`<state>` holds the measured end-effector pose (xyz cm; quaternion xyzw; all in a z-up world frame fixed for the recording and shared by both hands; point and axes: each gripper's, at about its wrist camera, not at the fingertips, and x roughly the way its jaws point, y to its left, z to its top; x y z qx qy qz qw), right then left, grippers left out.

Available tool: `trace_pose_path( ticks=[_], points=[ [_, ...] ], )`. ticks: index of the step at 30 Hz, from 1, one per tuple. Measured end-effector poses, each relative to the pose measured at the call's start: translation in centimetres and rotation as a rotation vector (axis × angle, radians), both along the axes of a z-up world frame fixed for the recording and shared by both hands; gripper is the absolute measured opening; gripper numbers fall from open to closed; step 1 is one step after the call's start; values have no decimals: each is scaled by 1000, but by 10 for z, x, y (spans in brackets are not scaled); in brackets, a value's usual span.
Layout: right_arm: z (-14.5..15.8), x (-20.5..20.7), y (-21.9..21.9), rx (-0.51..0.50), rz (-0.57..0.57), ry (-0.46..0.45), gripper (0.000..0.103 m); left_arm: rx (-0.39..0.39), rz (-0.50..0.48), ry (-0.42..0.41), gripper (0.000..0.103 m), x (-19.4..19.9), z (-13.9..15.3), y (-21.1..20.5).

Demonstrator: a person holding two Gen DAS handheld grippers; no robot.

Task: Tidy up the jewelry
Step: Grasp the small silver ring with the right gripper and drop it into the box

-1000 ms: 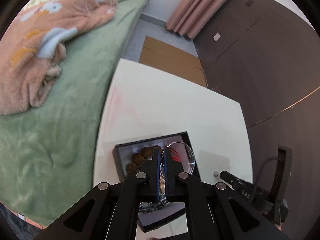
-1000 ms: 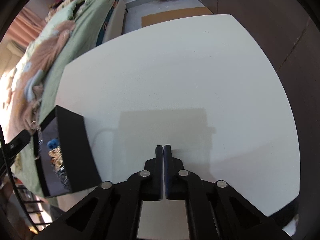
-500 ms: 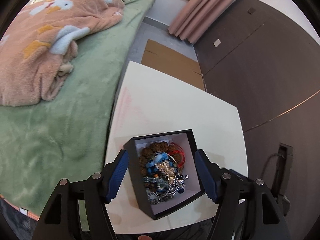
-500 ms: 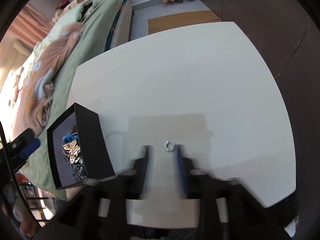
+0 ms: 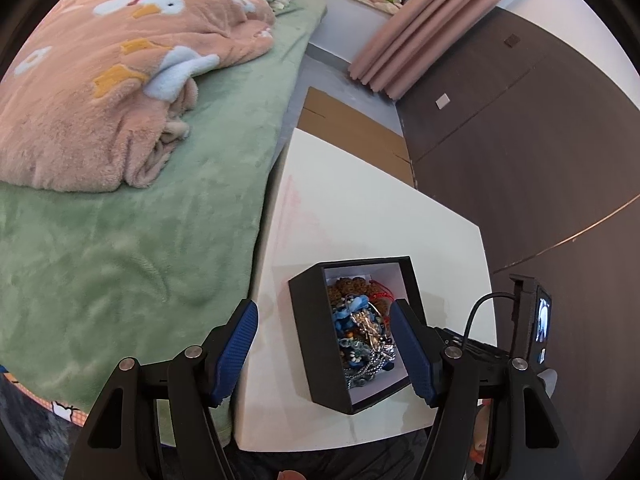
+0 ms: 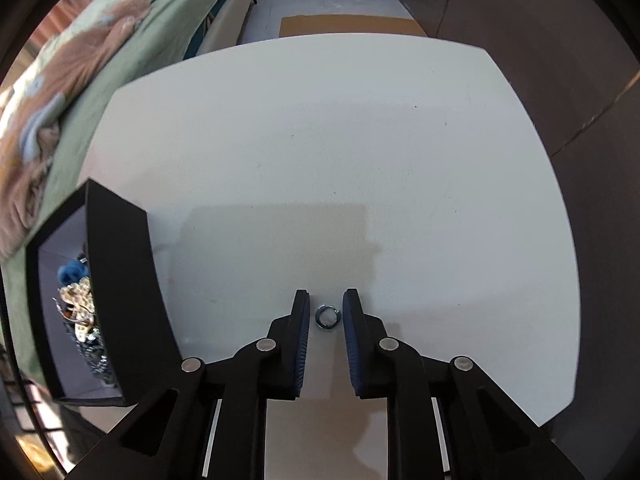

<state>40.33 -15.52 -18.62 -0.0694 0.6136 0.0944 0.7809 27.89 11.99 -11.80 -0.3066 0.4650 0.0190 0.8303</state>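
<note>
A black jewelry box [image 5: 316,344] with a white lining sits near the front left corner of the white table [image 5: 360,208]. It holds a heap of jewelry [image 5: 362,328]: brown beads, blue pieces, a gold brooch, silver chains. My left gripper [image 5: 324,324] is open and empty, raised above the box. In the right wrist view the box [image 6: 120,280] stands at the left. A small silver ring [image 6: 327,317] lies on the table between my right gripper's [image 6: 327,304] open fingers, untouched.
A bed with a green cover [image 5: 140,220] and a pink blanket [image 5: 100,92] runs along the table's left side. Flat cardboard [image 5: 352,132] lies on the floor beyond the table. Dark wall panels [image 5: 520,140] stand to the right. The right gripper's body [image 5: 532,328] shows at right.
Both grippers opened. My left gripper let go of jewelry into the box and rose. My right gripper released the silver ring onto the table and drew back slightly.
</note>
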Motion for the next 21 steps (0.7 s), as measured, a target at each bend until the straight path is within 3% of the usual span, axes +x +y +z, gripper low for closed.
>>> trace_pose_path(
  ticks=[3,8,16,18,20,21],
  points=[
    [1,-2,4,-20,9,1,14,2,4,-7,69,-4,2,2],
    [22,-8,-2,50,-18,-34,14,10,16,-17,69,-9,5,6],
    [91,-30,9,276,38,-133,14,27,33,-46,69,-19,16,10],
    [103,-36,21,345,75,-144,14,34,41,-58,75,-22,21,12],
    [114,-40,30,437,117,-153,27,40,59,-83,100,-28,27,15],
    [119,-44,32,456,128,-165,51,44,70,-102,103,-32,31,16]
  ],
)
